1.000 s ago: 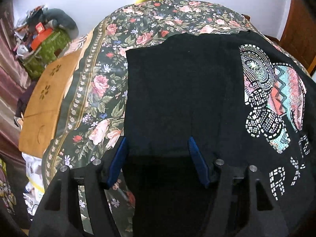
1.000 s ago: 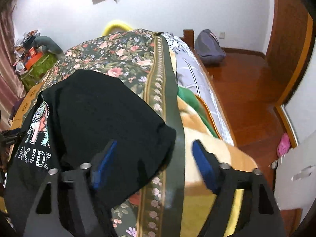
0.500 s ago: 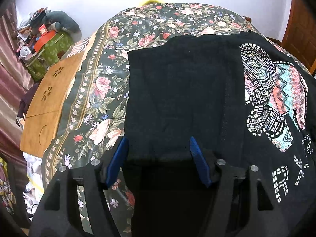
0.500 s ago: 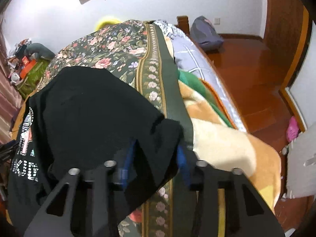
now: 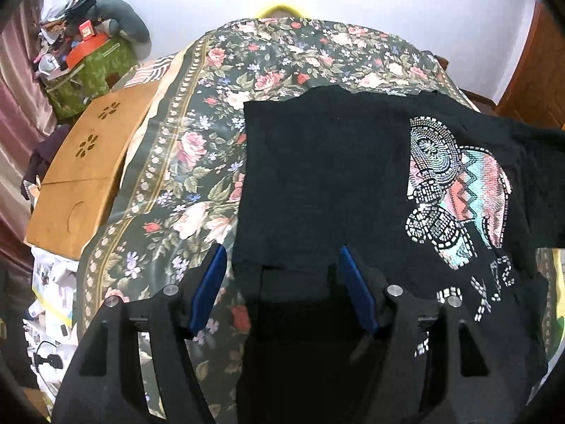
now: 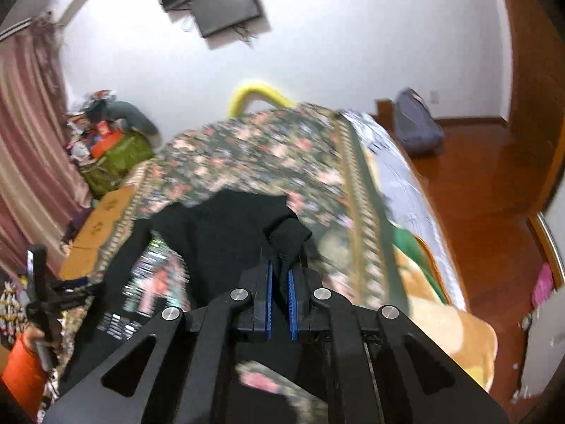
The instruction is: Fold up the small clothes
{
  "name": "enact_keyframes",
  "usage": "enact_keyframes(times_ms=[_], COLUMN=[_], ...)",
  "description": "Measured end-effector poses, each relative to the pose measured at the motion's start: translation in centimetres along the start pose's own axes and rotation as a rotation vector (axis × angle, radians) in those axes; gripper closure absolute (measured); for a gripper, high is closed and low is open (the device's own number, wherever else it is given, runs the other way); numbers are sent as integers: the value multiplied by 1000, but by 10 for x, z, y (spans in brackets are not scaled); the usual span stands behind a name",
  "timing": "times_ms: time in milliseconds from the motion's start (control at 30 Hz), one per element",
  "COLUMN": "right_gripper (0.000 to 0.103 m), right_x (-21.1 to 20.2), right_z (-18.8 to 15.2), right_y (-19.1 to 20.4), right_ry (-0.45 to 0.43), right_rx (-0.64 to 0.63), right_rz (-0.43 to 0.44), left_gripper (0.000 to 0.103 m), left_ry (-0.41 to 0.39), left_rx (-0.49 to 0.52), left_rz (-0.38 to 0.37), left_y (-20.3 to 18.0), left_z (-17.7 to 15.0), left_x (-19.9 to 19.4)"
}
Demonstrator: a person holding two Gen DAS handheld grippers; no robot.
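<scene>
Shirt (image 6: 226, 233) blurred, hem hidden under left claw (image 5: 282, 282)

Right-view floral bedspread (image 6: 268, 155) motion-blurred

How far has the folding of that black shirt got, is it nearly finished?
Early on, it seems. Done: the black shirt lies spread on the floral bedcover, one side apparently already folded in over part of the print. In hand: the right gripper is shut on a sleeve or corner, raised off the bed. The left gripper is open over the near edge. Left: laying that side over and folding it smaller.
</scene>
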State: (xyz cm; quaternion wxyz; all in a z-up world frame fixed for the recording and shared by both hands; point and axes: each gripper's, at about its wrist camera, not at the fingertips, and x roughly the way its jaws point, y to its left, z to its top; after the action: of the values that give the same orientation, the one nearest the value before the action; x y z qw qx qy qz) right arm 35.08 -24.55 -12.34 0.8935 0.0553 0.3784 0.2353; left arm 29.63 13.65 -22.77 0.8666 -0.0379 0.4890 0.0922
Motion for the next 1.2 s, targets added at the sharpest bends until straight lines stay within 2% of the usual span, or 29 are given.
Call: enact_keyframes(times_ms=[233, 467, 633, 733, 767, 833, 900, 1033, 1133, 1200], right_gripper=[97, 96, 92, 78, 75, 61, 54, 52, 40, 40], right_x=[44, 104, 149, 153, 150, 135, 121, 92, 79, 80], right_z=[24, 32, 17, 13, 14, 21, 30, 50, 57, 56], right_y=[60, 101, 118, 123, 125, 121, 116, 95, 69, 53], right_ry=[56, 155, 303, 366, 359, 323, 286, 213, 151, 142], right_rx=[-72, -80, -97, -92, -96, -107, -112, -107, -91, -79], right_rz=[63, 133, 163, 201, 206, 211, 211, 184, 125, 82], left_gripper=[37, 37, 37, 37, 37, 37, 37, 37, 37, 36], left_ry=[-33, -20, 2, 3, 0, -7, -15, -21, -18, -9], left_rx=[13, 18, -26, -44, -46, -46, -46, -53, -61, -68], left_rz=[19, 39, 28, 22, 21, 24, 26, 28, 31, 50], left_y=[16, 31, 42, 45, 46, 45, 46, 47, 50, 52], left_z=[-11, -21, -20, -17, -15, -12, -7, 4, 13, 18], left_x=[-15, -8, 2, 2, 1, 0, -2, -2, 4, 11])
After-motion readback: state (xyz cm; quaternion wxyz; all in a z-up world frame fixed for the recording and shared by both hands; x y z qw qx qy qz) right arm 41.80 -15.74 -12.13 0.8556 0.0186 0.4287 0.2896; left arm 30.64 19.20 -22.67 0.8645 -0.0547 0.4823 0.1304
